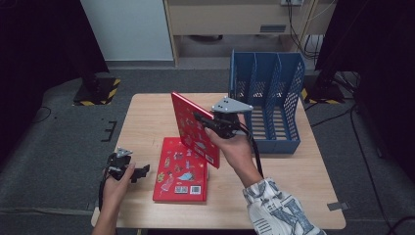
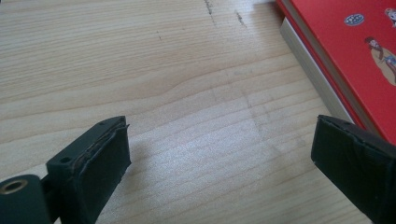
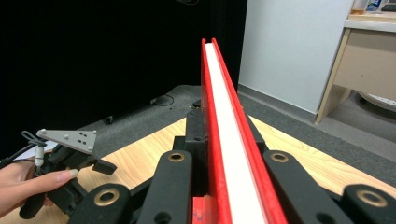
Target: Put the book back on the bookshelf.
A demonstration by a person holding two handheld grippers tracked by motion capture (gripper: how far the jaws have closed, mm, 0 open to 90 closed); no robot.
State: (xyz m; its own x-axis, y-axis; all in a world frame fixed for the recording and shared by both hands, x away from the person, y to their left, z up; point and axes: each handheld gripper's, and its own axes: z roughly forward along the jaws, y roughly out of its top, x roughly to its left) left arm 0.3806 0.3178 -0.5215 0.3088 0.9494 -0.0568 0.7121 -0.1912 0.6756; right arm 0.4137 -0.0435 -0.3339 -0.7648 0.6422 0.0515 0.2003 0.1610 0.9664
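**Right gripper lifts one red book on edge; left gripper rests with jaws spread**

From the high view, the right gripper [image 1: 210,125] holds a red picture book [image 1: 195,128] up off the wooden table [image 1: 147,110], clamped on its edge. The lifted book stands nearly on edge, its illustrated cover facing the left side of the table, its long axis running from the near right up toward the far left corner. A second red book [image 1: 181,171] lies flat on the table below it, cover up, long side running away from the person. A blue slotted file rack [image 1: 266,98] stands at the far right of the table, behind the raised book.

The right gripper view adds what the high view cannot: the black jaws are clenched on the book's covers from both sides, and the white page block [image 3: 229,140] between the two red covers points straight away from the camera, slightly upward. It also catches the left gripper [image 3: 100,165] farther off, held in a hand [image 3: 23,182] near the table's edge.

The left gripper view [image 2: 219,149] looks down at bare wood between its jaws, which are spread wide and grasp nothing. The flat book's corner [image 2: 345,60] sits just beyond the right-hand jaw, its page edges visible under the cover.
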